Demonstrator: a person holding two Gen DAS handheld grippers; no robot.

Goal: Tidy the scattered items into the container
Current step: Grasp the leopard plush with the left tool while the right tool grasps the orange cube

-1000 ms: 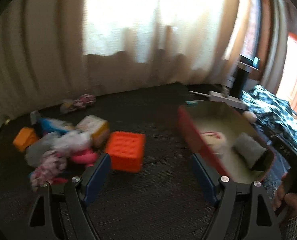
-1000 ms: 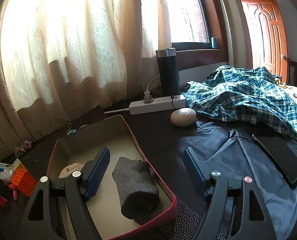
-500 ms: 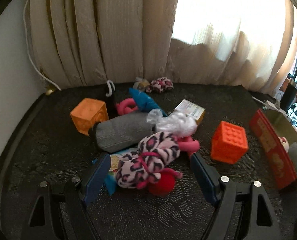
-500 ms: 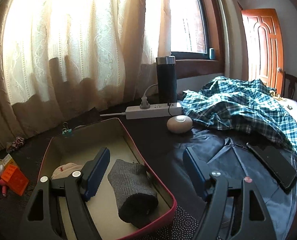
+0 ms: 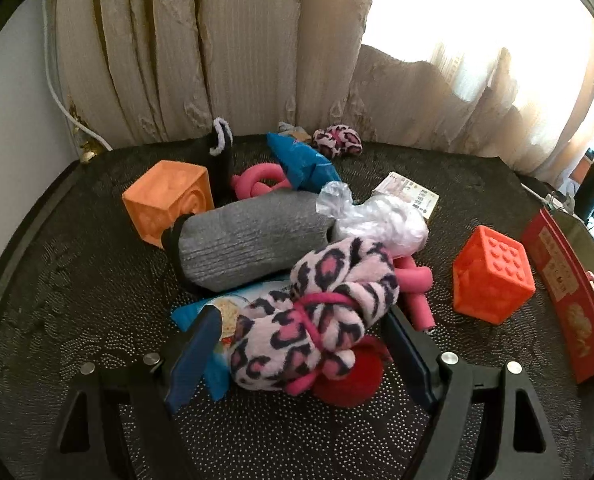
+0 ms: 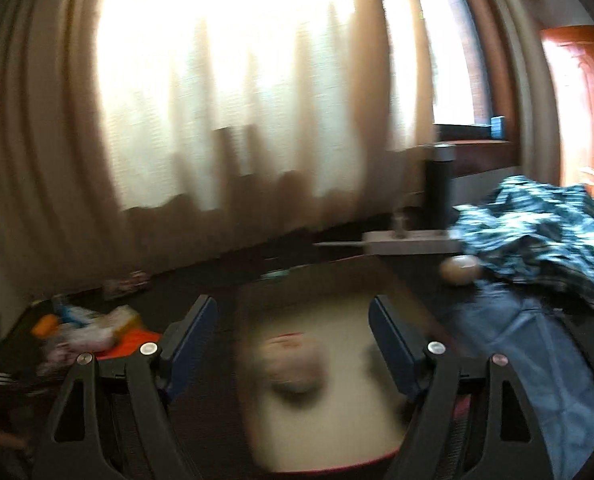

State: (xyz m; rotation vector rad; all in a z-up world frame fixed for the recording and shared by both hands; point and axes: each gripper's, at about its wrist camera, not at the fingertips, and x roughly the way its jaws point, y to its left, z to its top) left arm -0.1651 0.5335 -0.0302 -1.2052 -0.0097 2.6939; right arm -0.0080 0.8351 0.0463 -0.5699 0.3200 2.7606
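My left gripper (image 5: 301, 332) is open, its blue fingers either side of a pink leopard-print fabric bundle (image 5: 317, 312) that lies on a red item (image 5: 349, 380) and a blue packet (image 5: 217, 312). Behind the bundle lie a grey rolled sock (image 5: 249, 240), a clear plastic bag (image 5: 377, 220), pink foam twists (image 5: 257, 184), an orange cube (image 5: 169, 200) and a red-orange cube (image 5: 493, 276). The red-sided container (image 5: 569, 292) stands at the right. In the blurred right wrist view my right gripper (image 6: 293, 328) hangs open over the container (image 6: 321, 392), with a pale item (image 6: 289, 360) inside.
A curtain (image 5: 237, 60) hangs behind the dark mat (image 5: 77, 300). A second leopard bundle (image 5: 337, 140), a blue wrapper (image 5: 301, 160) and a small box (image 5: 413, 196) lie further back. To the right are a power strip (image 6: 413, 240), a dark tumbler (image 6: 437, 188), a plaid shirt (image 6: 537, 232) and a phone (image 6: 593, 352).
My left gripper swung left from the container to the toy pile and closed in on the leopard bundle. My right gripper swung left and is now moving fast over the container.
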